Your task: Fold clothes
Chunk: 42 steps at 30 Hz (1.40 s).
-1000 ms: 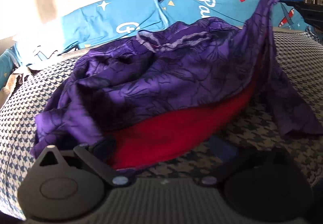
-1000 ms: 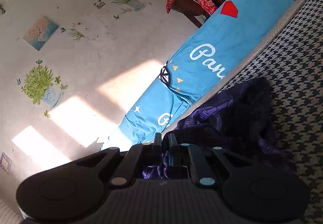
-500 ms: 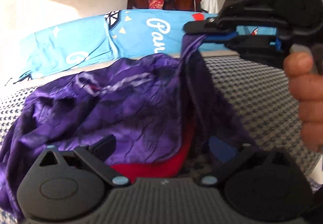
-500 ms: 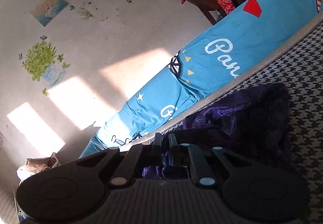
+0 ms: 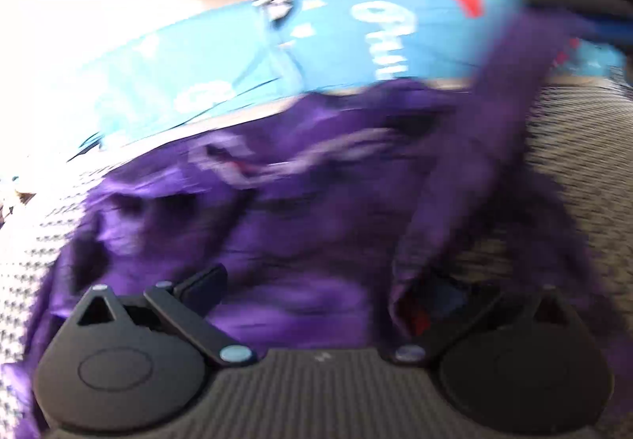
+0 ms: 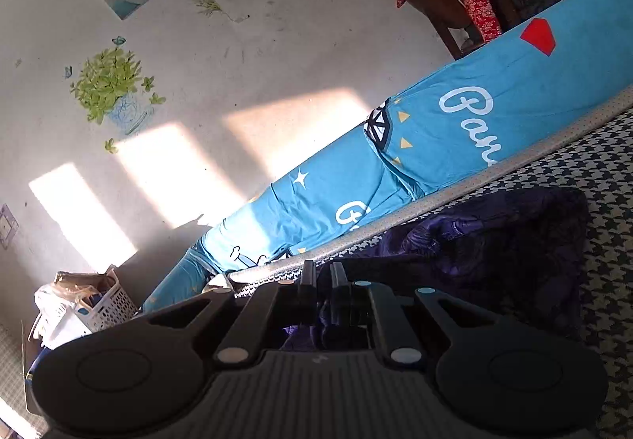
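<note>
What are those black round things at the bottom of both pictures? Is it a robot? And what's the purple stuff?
It's no robot. A person holds a pinching tool in each hand, and each tool carries a camera looking along its two fingers. The black round parts are the tool itself. One picture comes from the left tool, one from the right. The purple stuff is a purple garment, crumpled on a checked surface, waiting to be folded. The right gripper is pinched shut on a bit of that cloth. The left gripper is wide open over the garment, gripping nothing; its picture is blurry. Behind lies a blue printed sheet.
</note>
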Each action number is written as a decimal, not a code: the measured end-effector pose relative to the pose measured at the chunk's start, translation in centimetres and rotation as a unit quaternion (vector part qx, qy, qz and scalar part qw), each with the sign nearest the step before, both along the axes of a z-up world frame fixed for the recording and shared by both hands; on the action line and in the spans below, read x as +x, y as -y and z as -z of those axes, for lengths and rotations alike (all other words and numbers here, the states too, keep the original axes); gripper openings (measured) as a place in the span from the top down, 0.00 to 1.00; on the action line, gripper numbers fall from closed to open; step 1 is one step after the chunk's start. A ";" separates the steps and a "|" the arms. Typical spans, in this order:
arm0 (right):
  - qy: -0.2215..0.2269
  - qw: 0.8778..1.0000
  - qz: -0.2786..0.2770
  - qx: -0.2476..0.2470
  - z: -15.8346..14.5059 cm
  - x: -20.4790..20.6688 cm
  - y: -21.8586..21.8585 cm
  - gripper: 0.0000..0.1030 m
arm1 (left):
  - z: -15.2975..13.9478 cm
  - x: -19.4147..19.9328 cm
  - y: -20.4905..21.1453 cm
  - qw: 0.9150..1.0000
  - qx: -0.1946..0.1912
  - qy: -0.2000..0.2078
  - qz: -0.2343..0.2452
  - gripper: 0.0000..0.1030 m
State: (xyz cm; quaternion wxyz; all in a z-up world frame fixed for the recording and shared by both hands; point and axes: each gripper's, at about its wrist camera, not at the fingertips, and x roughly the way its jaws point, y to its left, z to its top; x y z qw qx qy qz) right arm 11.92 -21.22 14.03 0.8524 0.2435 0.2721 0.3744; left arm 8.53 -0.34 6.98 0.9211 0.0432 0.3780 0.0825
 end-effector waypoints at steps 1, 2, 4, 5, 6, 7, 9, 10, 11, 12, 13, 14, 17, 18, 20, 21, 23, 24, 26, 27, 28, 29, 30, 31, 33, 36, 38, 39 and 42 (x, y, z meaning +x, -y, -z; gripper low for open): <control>0.000 1.000 -0.001 -0.004 0.0 0.0 0.0 0.88 | 0.1 0.3 -1.2 1.000 0.008 -0.003 -0.017 0.00; 0.001 1.000 -0.002 -0.009 0.0 -0.1 0.1 0.88 | 0.2 0.5 -2.3 0.999 0.019 -0.007 -0.037 0.00; -0.002 1.000 0.019 -0.023 0.1 0.1 0.9 0.83 | 0.6 1.0 -4.5 0.996 0.027 -0.023 -0.083 0.00; -0.010 0.998 0.041 -0.037 0.3 0.3 1.3 0.77 | 0.8 1.2 -5.6 0.994 0.021 -0.031 -0.106 0.00; -0.018 0.997 0.062 -0.052 0.6 0.6 1.8 0.74 | 1.0 1.1 -6.6 0.992 0.000 -0.035 -0.123 0.00; -0.026 0.994 0.084 -0.067 0.8 0.8 2.2 0.68 | 1.2 1.0 -7.5 0.989 -0.020 -0.038 -0.139 0.00; -0.053 0.984 0.134 -0.107 1.7 1.5 3.0 0.58 | 1.3 0.8 -8.3 0.987 -0.038 -0.039 -0.151 0.00; -0.070 0.978 0.153 -0.123 2.2 2.0 3.4 0.56 | 1.3 0.8 -8.3 0.987 -0.035 -0.039 -0.150 0.00; -0.086 0.972 0.171 -0.138 2.7 2.4 3.8 0.54 | 1.2 0.7 -8.2 0.988 -0.033 -0.037 -0.147 0.00; -0.099 0.967 0.180 -0.153 3.2 2.8 4.0 0.53 | 1.1 0.7 -8.1 0.988 -0.031 -0.035 -0.145 0.00; -0.105 0.962 0.186 -0.171 3.6 3.1 4.0 0.51 | 0.9 0.6 -8.0 0.989 -0.029 -0.033 -0.142 0.00; -0.110 0.957 0.192 -0.190 4.0 3.3 3.9 0.48 | 0.8 0.5 -8.0 0.989 -0.032 -0.032 -0.140 0.00; -0.116 0.947 0.193 -0.232 5.0 3.9 3.2 0.44 | 0.2 0.2 -8.5 0.988 -0.063 -0.033 -0.137 0.00; -0.117 0.944 0.189 -0.243 5.3 4.1 2.9 0.43 | 0.1 0.2 -8.6 0.987 -0.071 -0.034 -0.137 0.00; -0.122 0.941 0.178 -0.261 6.0 4.4 2.2 0.36 | -0.1 0.2 -8.7 0.987 -0.082 -0.034 -0.137 0.00; -0.124 0.938 0.175 -0.271 6.4 4.6 1.8 0.35 | -0.1 0.3 -8.7 0.986 -0.086 -0.035 -0.136 0.00; -0.126 0.933 0.174 -0.289 7.0 5.1 1.2 0.34 | -0.1 0.4 -8.7 0.986 -0.094 -0.037 -0.134 0.00; -0.128 0.930 0.174 -0.297 7.4 5.4 0.8 0.34 | -0.2 0.4 -8.6 0.986 -0.097 -0.039 -0.132 0.00; -0.125 0.926 0.174 -0.312 8.1 6.0 0.2 0.34 | -0.2 0.5 -8.4 0.986 -0.099 -0.041 -0.128 0.00; -0.122 0.924 0.172 -0.320 8.4 6.2 -0.2 0.34 | -0.3 0.5 -8.3 0.986 -0.098 -0.042 -0.126 0.00; -0.119 0.922 0.171 -0.327 8.8 6.4 -0.6 0.35 | -0.3 0.6 -8.3 0.986 -0.098 -0.042 -0.126 0.00; -0.116 0.919 0.169 -0.336 9.1 6.6 -1.0 0.42 | -0.3 0.6 -8.3 0.986 -0.099 -0.042 -0.125 0.00; -0.113 0.916 0.167 -0.346 9.5 6.8 -1.4 0.48 | -0.3 0.6 -8.3 0.986 -0.101 -0.042 -0.125 0.00; -0.108 0.914 0.166 -0.355 9.8 6.9 -1.8 0.56 | -0.4 0.6 -8.4 0.986 -0.102 -0.042 -0.125 0.00; -0.094 0.910 0.169 -0.368 9.8 7.1 -2.2 0.68 | -0.4 0.6 -8.3 0.986 -0.102 -0.043 -0.124 0.00; -0.092 0.910 0.194 -0.355 9.2 7.6 -1.6 0.78 | -0.6 0.5 -8.3 0.986 -0.108 -0.041 -0.121 0.00; -0.072 0.899 0.252 -0.350 8.0 7.8 -0.4 0.82 | -0.8 0.4 -8.2 0.986 -0.111 -0.041 -0.115 0.00; -0.054 0.889 0.290 -0.349 7.1 7.8 0.5 0.82 | -0.9 0.3 -8.2 0.987 -0.112 -0.041 -0.111 0.00; -0.004 0.855 0.396 -0.335 4.6 7.4 3.4 0.82 | -1.1 0.3 -8.0 0.987 -0.120 -0.041 -0.098 0.00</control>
